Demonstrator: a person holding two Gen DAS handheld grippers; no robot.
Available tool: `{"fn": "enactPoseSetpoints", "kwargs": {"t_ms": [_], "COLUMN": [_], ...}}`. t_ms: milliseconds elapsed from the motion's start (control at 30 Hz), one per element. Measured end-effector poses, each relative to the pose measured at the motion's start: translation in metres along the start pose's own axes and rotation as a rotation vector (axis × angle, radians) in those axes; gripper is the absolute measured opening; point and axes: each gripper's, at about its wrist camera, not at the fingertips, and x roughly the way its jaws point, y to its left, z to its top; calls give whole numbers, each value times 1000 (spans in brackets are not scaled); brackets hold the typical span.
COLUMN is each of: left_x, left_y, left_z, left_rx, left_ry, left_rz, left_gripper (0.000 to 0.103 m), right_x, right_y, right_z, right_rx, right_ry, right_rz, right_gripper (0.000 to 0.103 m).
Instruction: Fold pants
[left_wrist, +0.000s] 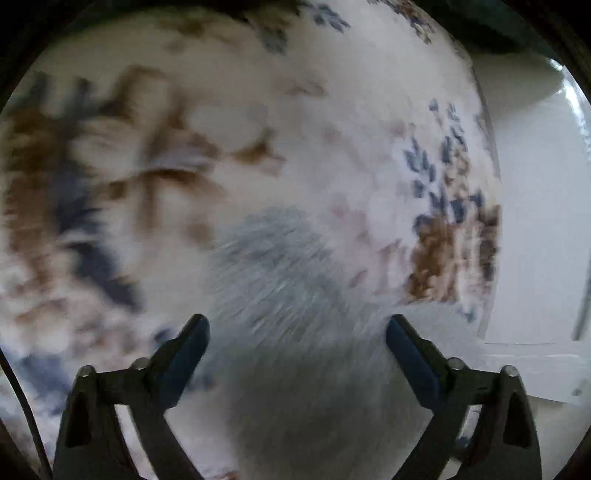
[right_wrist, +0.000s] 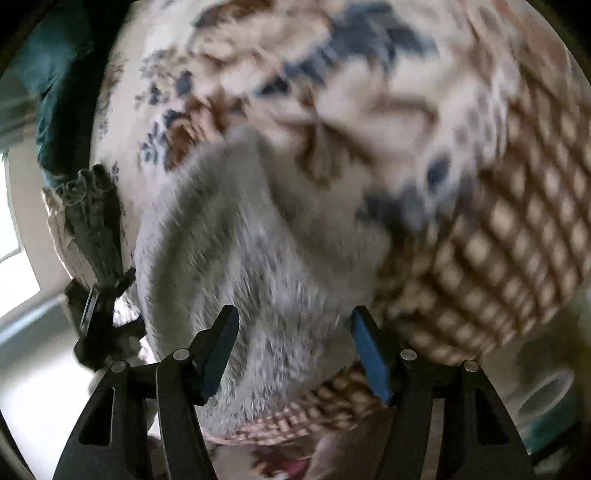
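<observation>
Floral bedspread (left_wrist: 258, 110) fills both blurred views; grey pants (right_wrist: 258, 240) lie on it. Above the pants, left claw (left_wrist: 297, 332) and right claw (right_wrist: 295, 325) stand open, gripping nothing.

Both wrist views looked steeply down, close over the grey pants (left_wrist: 295, 295) on the floral bedcover (right_wrist: 369, 92).

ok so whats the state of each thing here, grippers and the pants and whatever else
left gripper: open, jaws apart above the grey fabric, nothing pinched
right gripper: open, jaws apart over the grey fabric, no pad pressing on it
grey pants: lying rumpled on the bedspread, not neatly folded, blurred
floral bedspread: spread out under the pants
</observation>
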Motion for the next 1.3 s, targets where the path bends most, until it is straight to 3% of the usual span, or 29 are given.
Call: {"fn": "enactPoseSetpoints", "kwargs": {"t_ms": [33,67,100,133,167,300,433,533,567,600,667,800,900,967,1033,1067,1100,1167,1233,1300], "left_x": [4,5,4,2,2,7,-5,-28,-36,-41,-46,-29,-8,2,4,2,2,3,7,3], "left_y": [1,3,7,16,24,49,26,-3,-8,-14,-23,-25,-20,-15,-14,-13,-11,1,13,13], "left_z": [3,7,9,11,13,14,13,5,2,0,-2,8,14,16,17,16,16,18,20,20], "left_rx": [0,-1,-14,-53,-91,-188,-97,31,66,93,121,107,117,108,119,131,136,119,71,46], "left_ry": [-3,-6,-15,-19,-13,-1,0,-7,-20,-31,-34,-27,28,43,31,14,8,0,12,9], "left_rz": [-16,-45,-70,-95,-118,-166,-114,-42,-19,-2,-17,9,42,26,6,4,14,48,34,14], "left_gripper": [60,41,37,36,34,33,39,50,59,67,75,75,75,74,73,69,57,50,51,51], "right_x": [5,9,14,16,17,13,12,-17,-26,-35,-45,-53,-26,-6,26,32,35,30,32,31], "right_y": [-6,-11,-16,-21,-28,-49,-27,-8,-5,-1,9,27,57,57,64,67,71,69,60,67], "right_z": [-9,-13,-16,-17,-19,-26,-30,-31,-30,-28,-14,16,58,78,95,97,99,105,112,109], "right_rx": [32,59,96,126,160,254,173,87,69,51,22,-33,-118,-118,-148,-170,-201,-191,-122,-135], "right_ry": [-3,-9,-29,-49,-72,-140,-83,-150,-180,-217,-244,-221,-186,-143,-50,-42,-66,-129,-100,-68], "right_rz": [23,55,79,94,105,51,89,71,51,37,36,67,33,30,54,29,-5,-52,1,-2], "right_gripper": [66,66,58,47,24,23,27,50,67,73,73,73,73,73,59,33,26,26,27,30]}}
